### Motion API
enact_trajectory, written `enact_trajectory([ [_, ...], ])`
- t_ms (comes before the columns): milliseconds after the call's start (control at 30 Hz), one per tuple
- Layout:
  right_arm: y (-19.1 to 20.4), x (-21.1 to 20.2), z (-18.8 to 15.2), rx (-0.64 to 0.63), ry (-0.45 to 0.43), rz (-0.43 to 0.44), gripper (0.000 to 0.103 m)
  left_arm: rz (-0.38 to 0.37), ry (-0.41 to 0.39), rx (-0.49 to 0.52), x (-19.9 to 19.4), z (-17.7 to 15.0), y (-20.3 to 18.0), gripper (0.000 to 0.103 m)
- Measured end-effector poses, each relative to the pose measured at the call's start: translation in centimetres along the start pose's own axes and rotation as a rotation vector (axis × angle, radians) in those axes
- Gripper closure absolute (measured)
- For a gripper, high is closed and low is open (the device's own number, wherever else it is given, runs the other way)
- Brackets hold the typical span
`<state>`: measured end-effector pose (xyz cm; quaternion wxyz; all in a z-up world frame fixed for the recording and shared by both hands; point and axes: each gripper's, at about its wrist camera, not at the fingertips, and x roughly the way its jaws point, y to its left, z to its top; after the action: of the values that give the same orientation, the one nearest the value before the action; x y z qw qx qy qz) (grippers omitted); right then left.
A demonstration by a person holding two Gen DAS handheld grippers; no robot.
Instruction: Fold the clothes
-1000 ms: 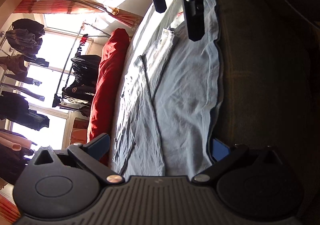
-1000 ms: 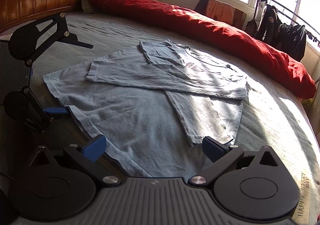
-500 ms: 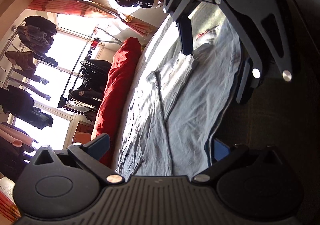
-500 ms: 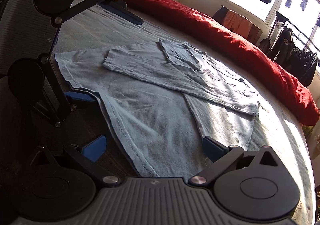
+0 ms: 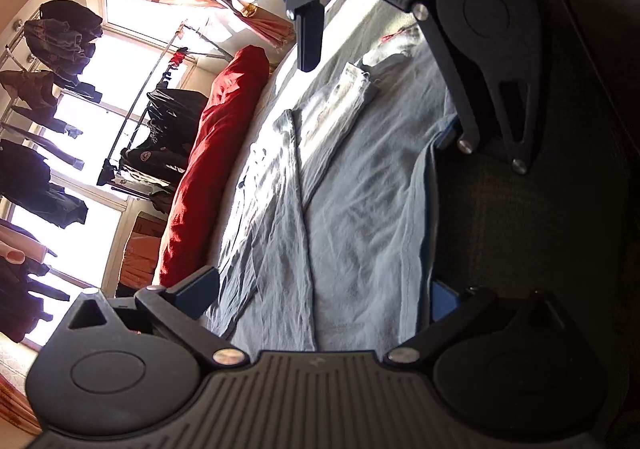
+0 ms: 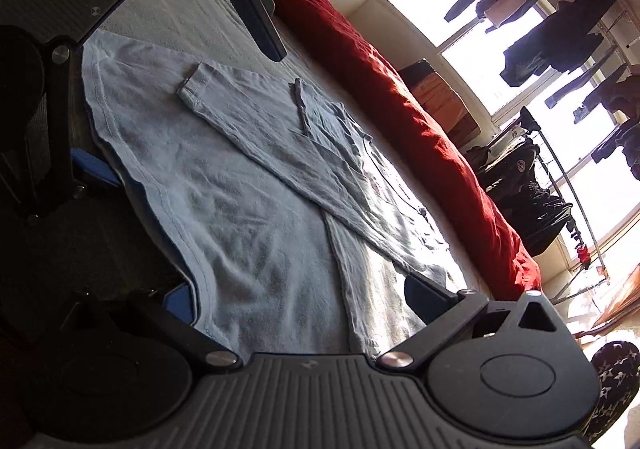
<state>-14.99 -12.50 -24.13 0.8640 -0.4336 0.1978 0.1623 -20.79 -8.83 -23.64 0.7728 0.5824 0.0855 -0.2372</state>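
On a wide bed (image 6: 188, 15) with a grey cover, a pale blue long-sleeved shirt (image 6: 240, 217) lies flat, its two sleeves folded across the body so that they cross each other.

Seen from the right wrist camera, going left to right: at the far left, the left gripper (image 6: 176, 89) reaches in from the upper left, its jaws spread wide. One blue-padded finger rests at the shirt's hem on the near left, touching the edge of the cloth, and the other finger hangs above the bed cover beyond the shirt. Next comes the shirt itself, its hem running along the near left edge and its cuff (image 6: 194, 83) lying on the body of the shirt. Along the bottom of the view is the right gripper (image 6: 300, 301), also spread wide, with one fingertip at the hem on the left and the other over the lower sleeve on the right; the shirt lies between the fingers, and neither pair of tongs has closed on the cloth. Beyond the shirt a long red bolster (image 6: 400, 121) runs along the far side of the bed. At the far right, dark clothes (image 6: 560, 41) hang on a drying rack in front of bright windows (image 6: 500, 65).

Through the left wrist camera the same shirt (image 5: 352, 209) stretches away between the left gripper (image 5: 324, 295) fingers, with the right gripper (image 5: 380, 81) at the far end of the hem.
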Motion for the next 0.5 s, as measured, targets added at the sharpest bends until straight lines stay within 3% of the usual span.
enact_trajectory([
  [333,-0.7,-0.7,-2.5,-0.025,0.042,-0.065,0.000,0.072,0.115,0.001,-0.4,-3.0,0.6,0.001],
  [500,0.3,-0.7,-1.0,-0.010,0.009,-0.049,0.000,0.079,0.102,0.017,-0.1,-1.8,0.3,0.001],
])
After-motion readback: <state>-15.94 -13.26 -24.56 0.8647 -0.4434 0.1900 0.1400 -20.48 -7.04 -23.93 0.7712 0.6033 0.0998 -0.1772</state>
